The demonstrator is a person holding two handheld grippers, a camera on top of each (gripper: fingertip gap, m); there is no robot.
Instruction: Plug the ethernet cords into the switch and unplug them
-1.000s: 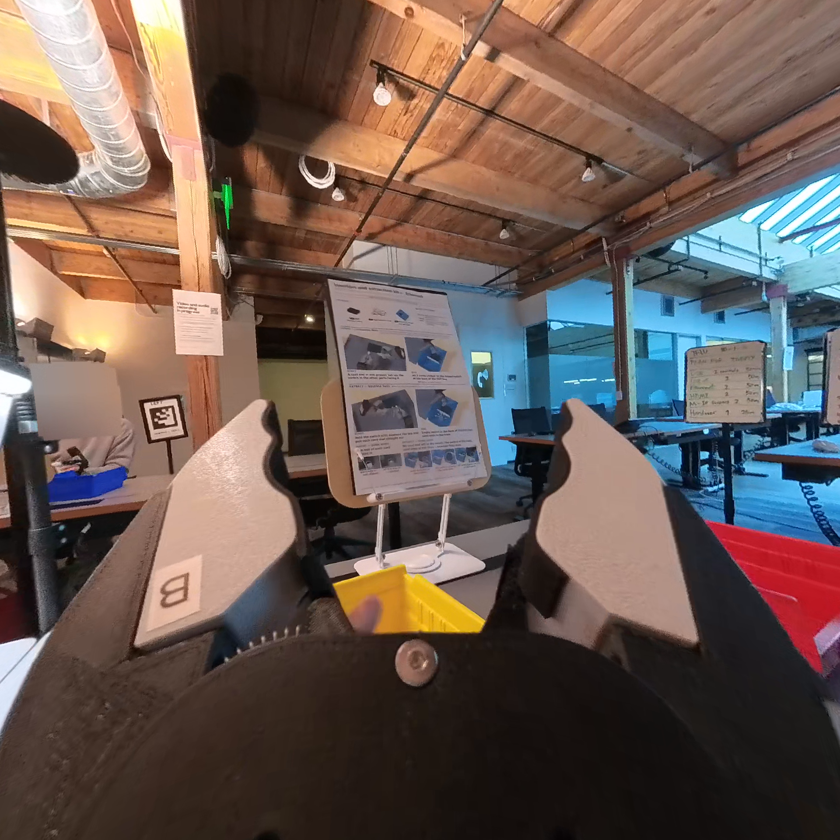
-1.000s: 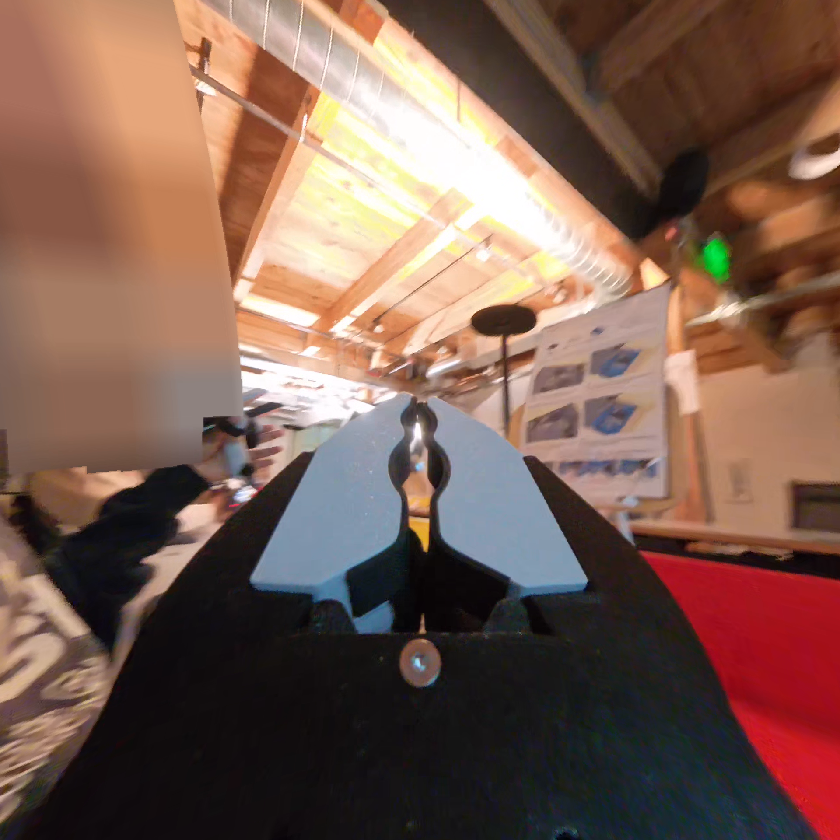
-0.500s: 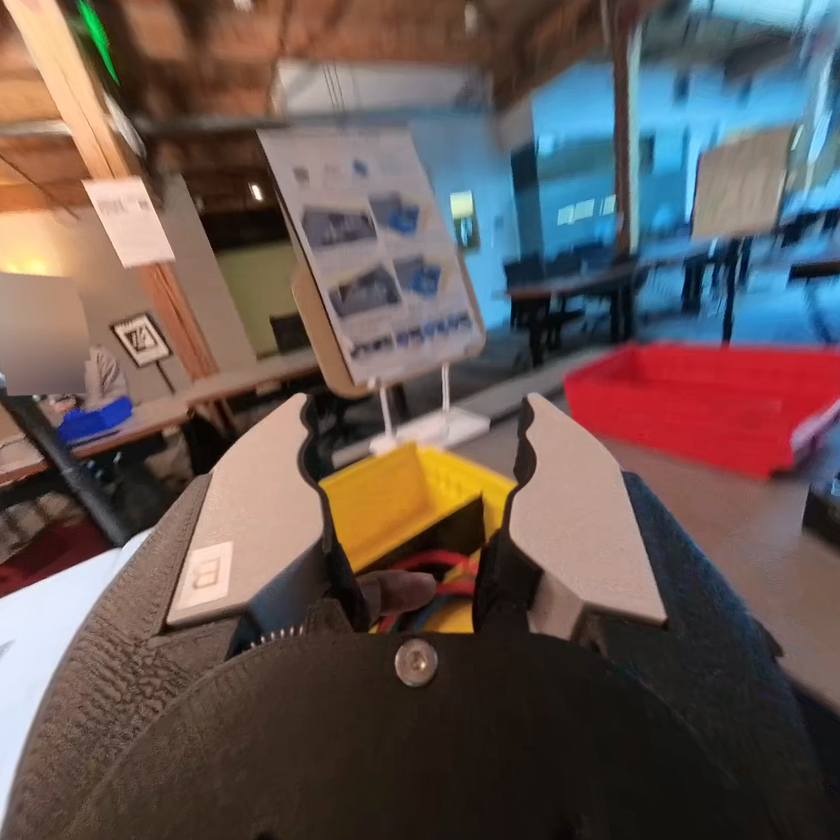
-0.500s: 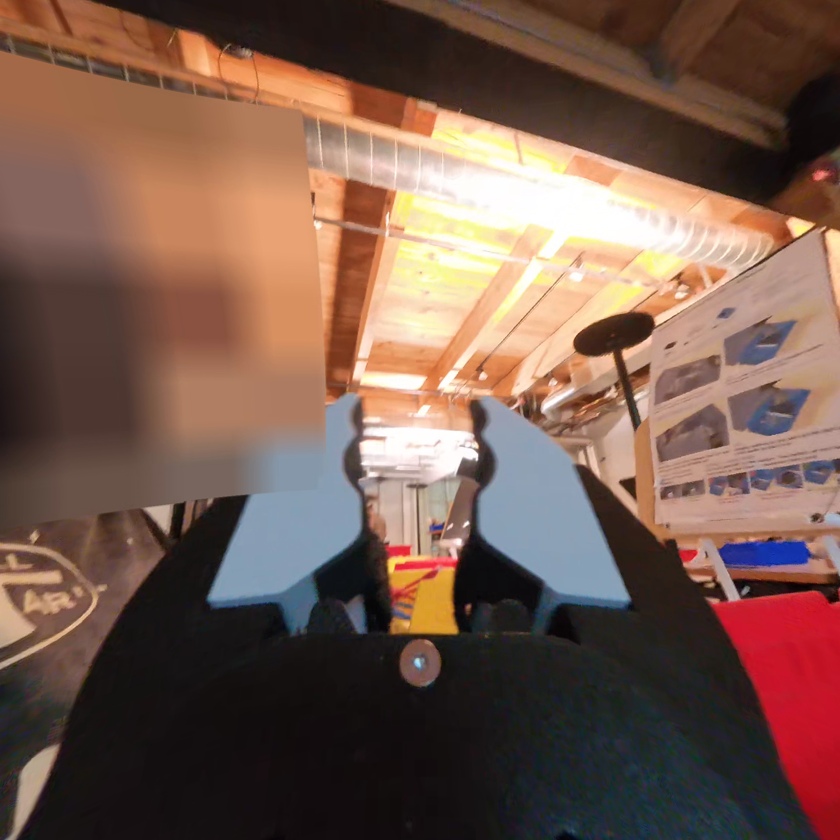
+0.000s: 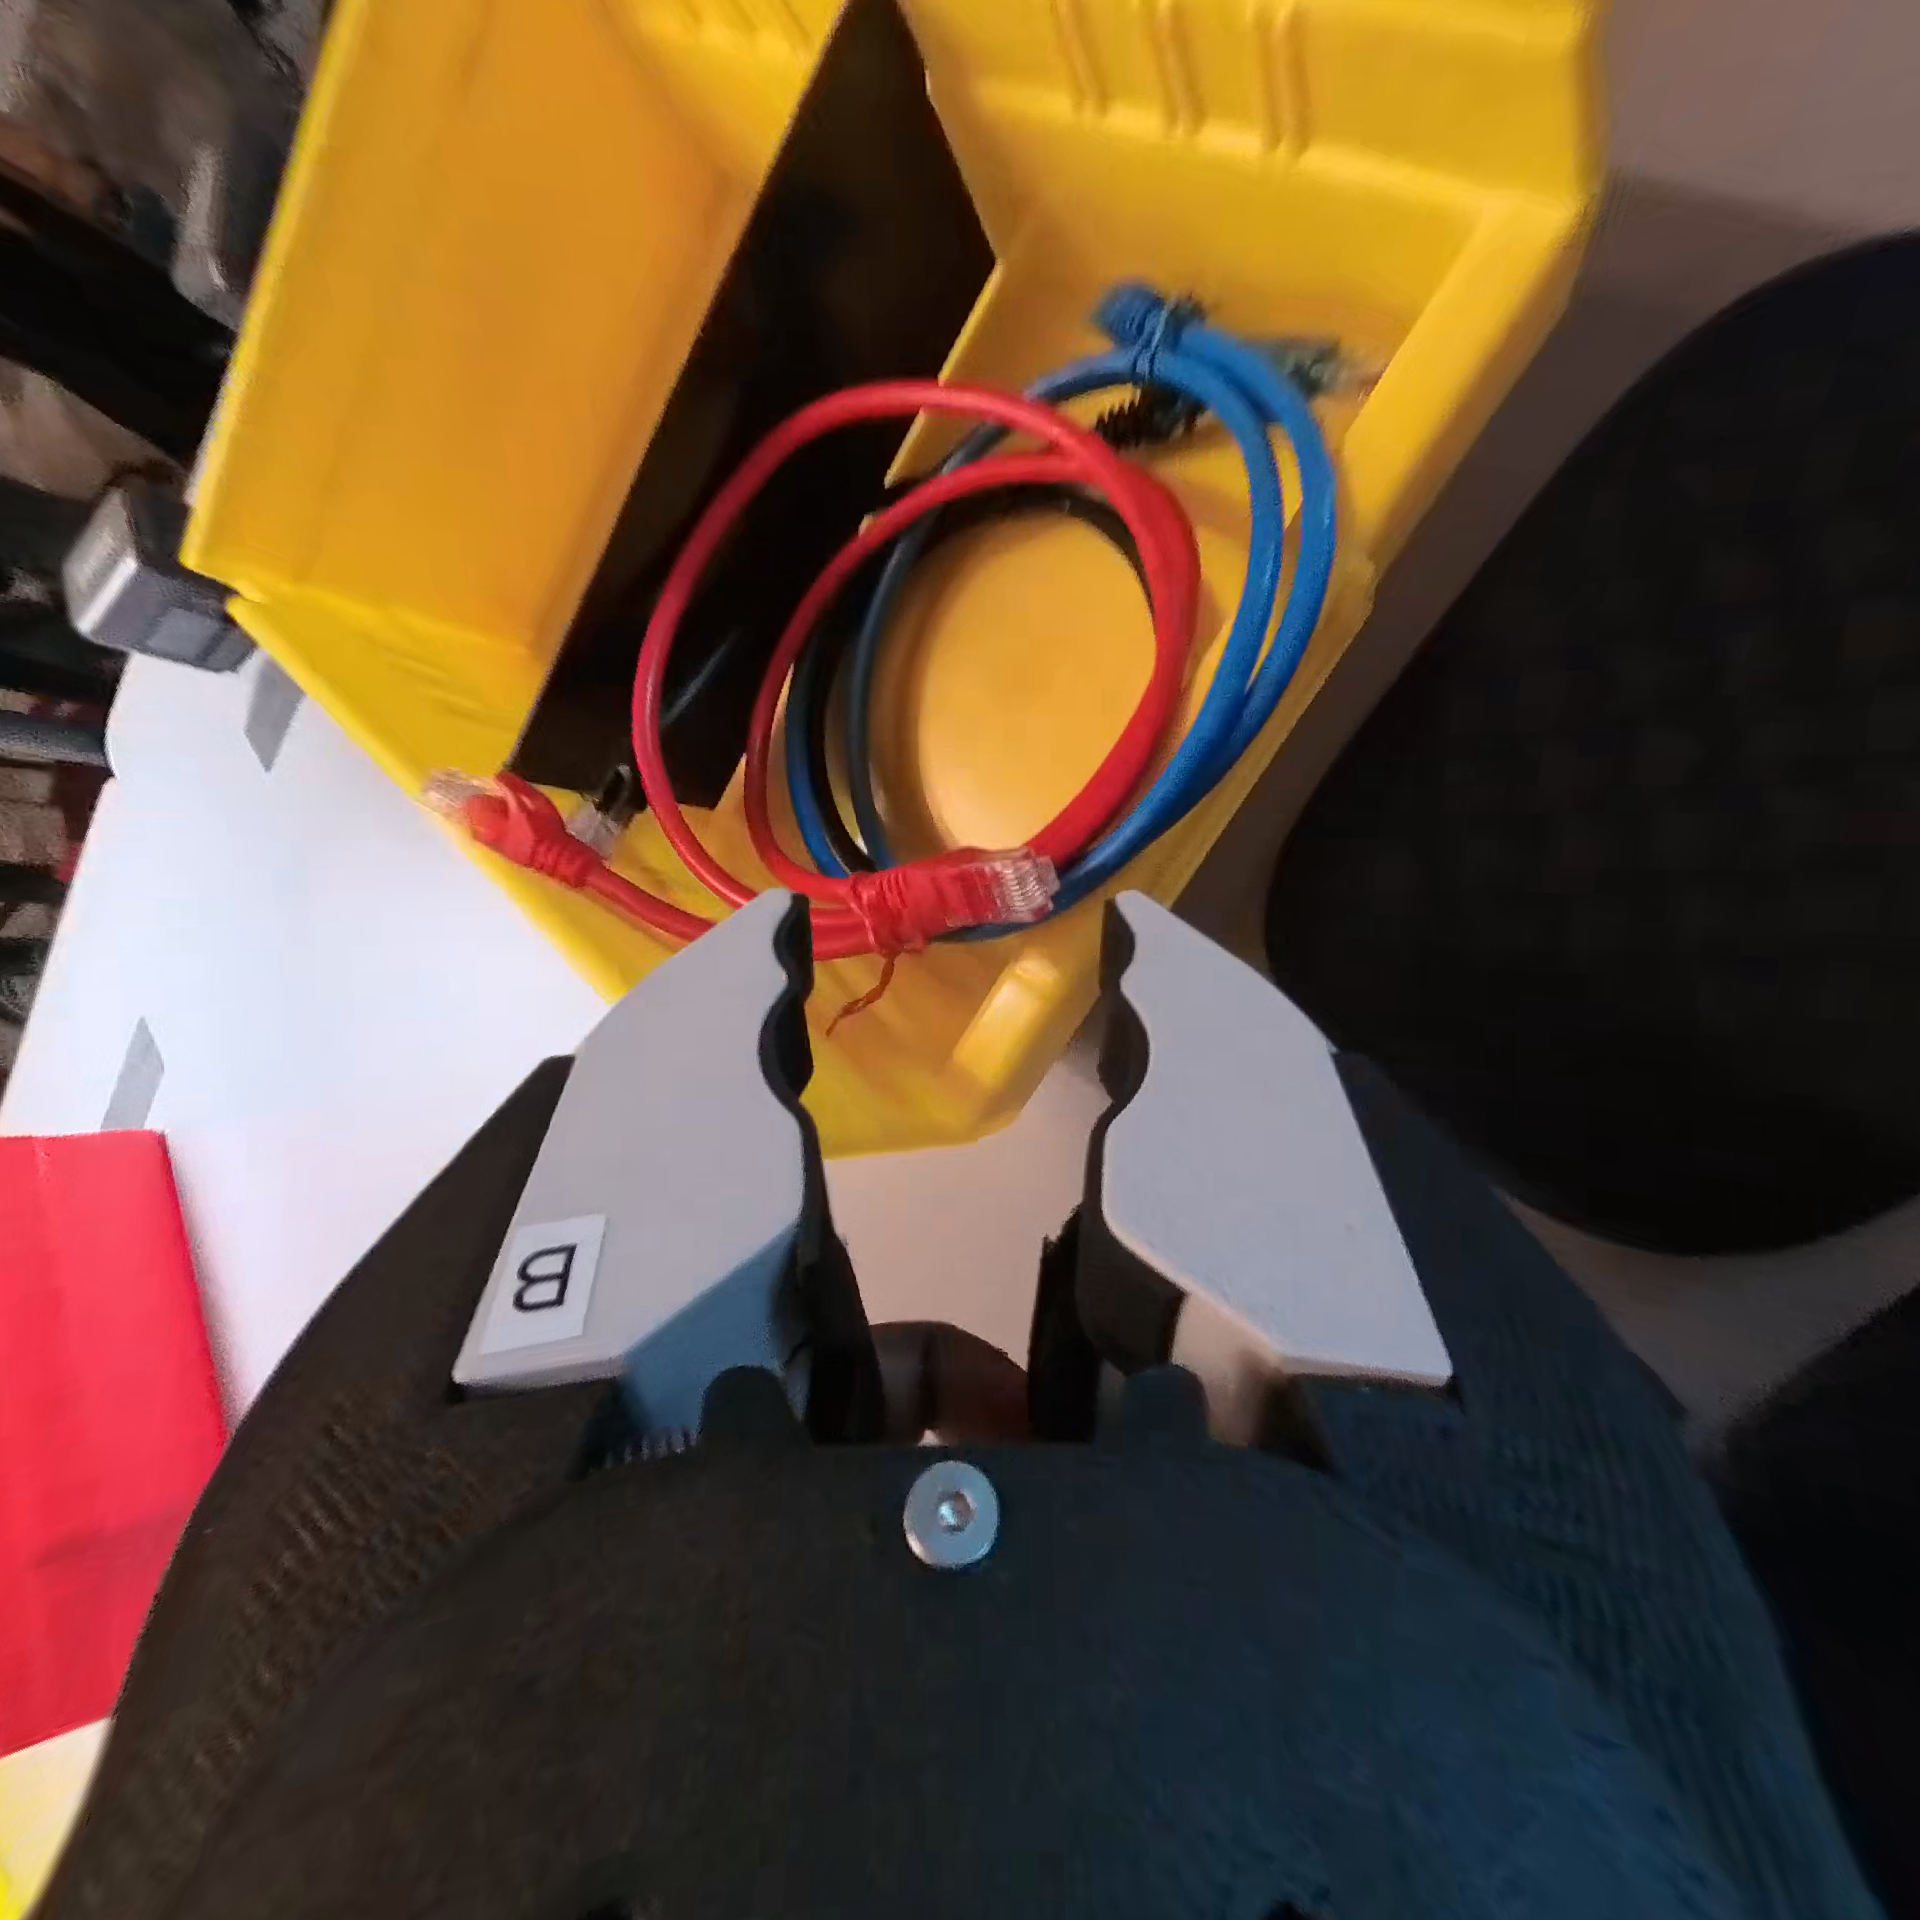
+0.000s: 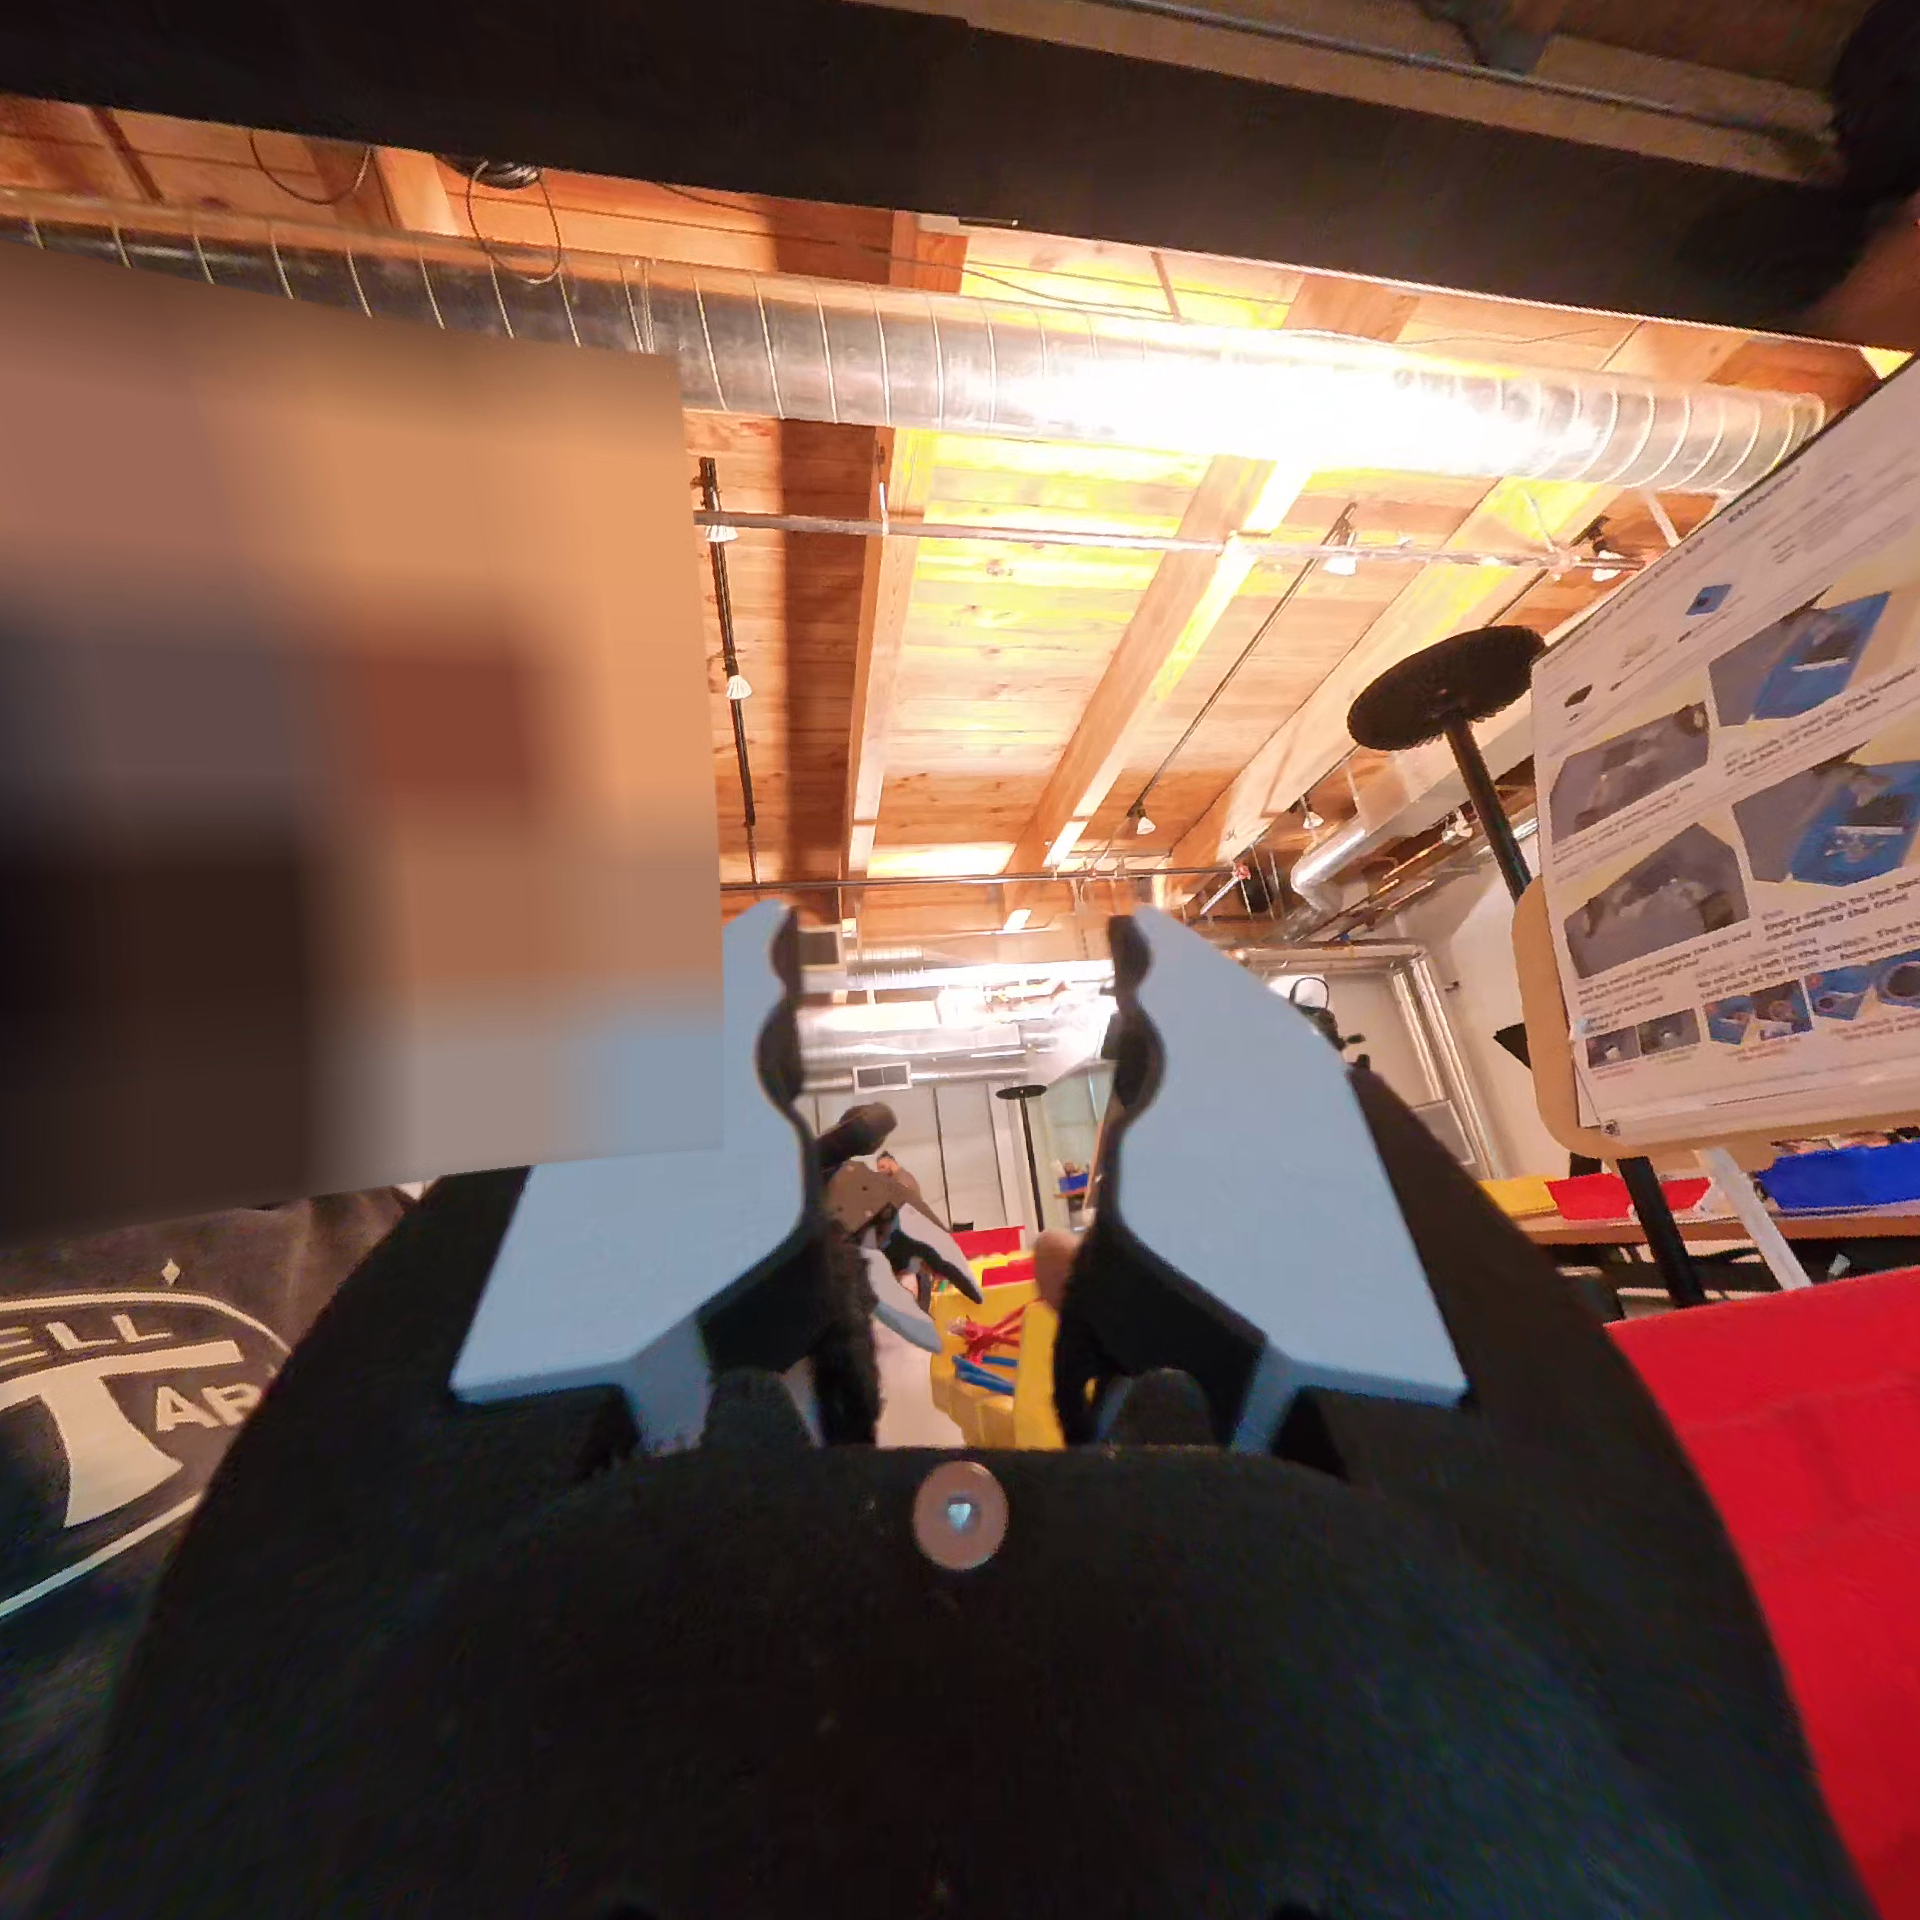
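A yellow bin [image 5: 436,343] holds coiled ethernet cords: a red one [image 5: 1122,540], a blue one [image 5: 1278,582] and a dark one [image 5: 831,665]. A black box, likely the switch [image 5: 821,343], stands against the bin's divider. My left gripper [image 5: 951,914] is open and empty, pointing down just above the red cord's clear-tipped plug [image 5: 966,883]. My right gripper [image 6: 951,935] is open and empty, tilted up toward the ceiling. Low between its fingers I see the yellow bin [image 6: 987,1392] and the left gripper [image 6: 904,1288] farther off.
The bin sits on a white table [image 5: 312,987]. A red bin shows at the lower left of the left wrist view [image 5: 83,1340] and at the right of the right wrist view [image 6: 1766,1455]. A black rounded object [image 5: 1621,779] lies right of the bin. An instruction board [image 6: 1725,831] stands at right.
My left gripper tipped down from facing the room to hover over the cords in the yellow bin. My right gripper opened from shut and swung left.
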